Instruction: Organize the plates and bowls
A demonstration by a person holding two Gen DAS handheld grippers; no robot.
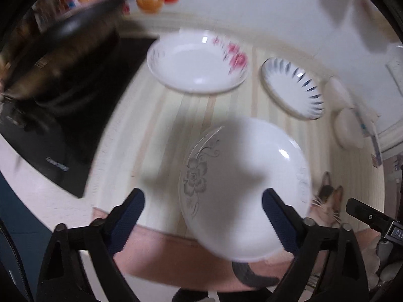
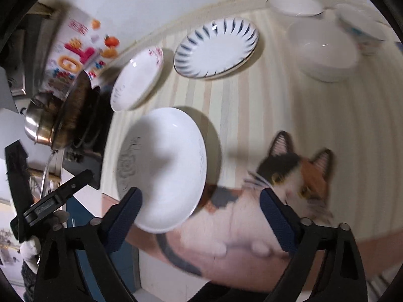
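A white plate with a grey flower (image 1: pixel 246 188) lies near the table's front edge, also in the right wrist view (image 2: pixel 163 168). Behind it lie a plate with pink flowers (image 1: pixel 196 61) (image 2: pixel 137 79) and a plate with blue dashes (image 1: pixel 293 88) (image 2: pixel 216 47). White bowls (image 2: pixel 322 50) (image 1: pixel 348 128) stand at the far right. My left gripper (image 1: pixel 204 209) is open and empty above the grey-flower plate. My right gripper (image 2: pixel 201 206) is open and empty, to the right of that plate.
A striped cloth with a cat print (image 2: pixel 297 173) covers the table. A dark pan on a black cooktop (image 1: pixel 63 58) (image 2: pixel 73 110) stands at the left. The other gripper's body shows at the right edge of the left wrist view (image 1: pixel 372 219) and at the left edge of the right wrist view (image 2: pixel 53 198).
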